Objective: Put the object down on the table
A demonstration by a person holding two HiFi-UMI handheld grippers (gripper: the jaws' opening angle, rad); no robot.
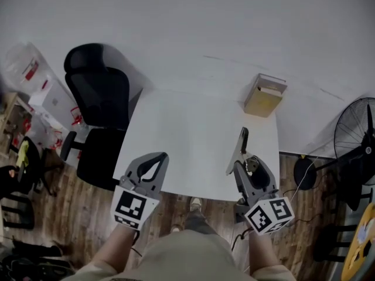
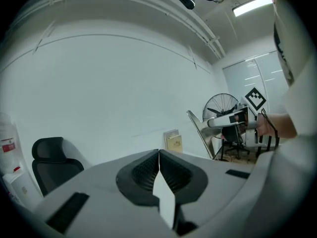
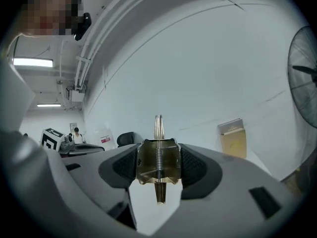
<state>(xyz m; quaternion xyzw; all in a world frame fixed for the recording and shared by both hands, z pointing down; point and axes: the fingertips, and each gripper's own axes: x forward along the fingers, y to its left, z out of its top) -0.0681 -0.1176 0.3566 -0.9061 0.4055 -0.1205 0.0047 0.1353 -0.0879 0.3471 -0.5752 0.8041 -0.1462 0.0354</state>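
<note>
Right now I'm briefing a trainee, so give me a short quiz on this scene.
1. True or false: the left tongs hold something.
2. What do the right tongs grip? A) a cup B) a metal tool C) nothing
3. Fill in: in the head view, the box stands near the table's far ___ corner.

Key: 1 false, they are shut and empty; 2 B; 3 right.
</note>
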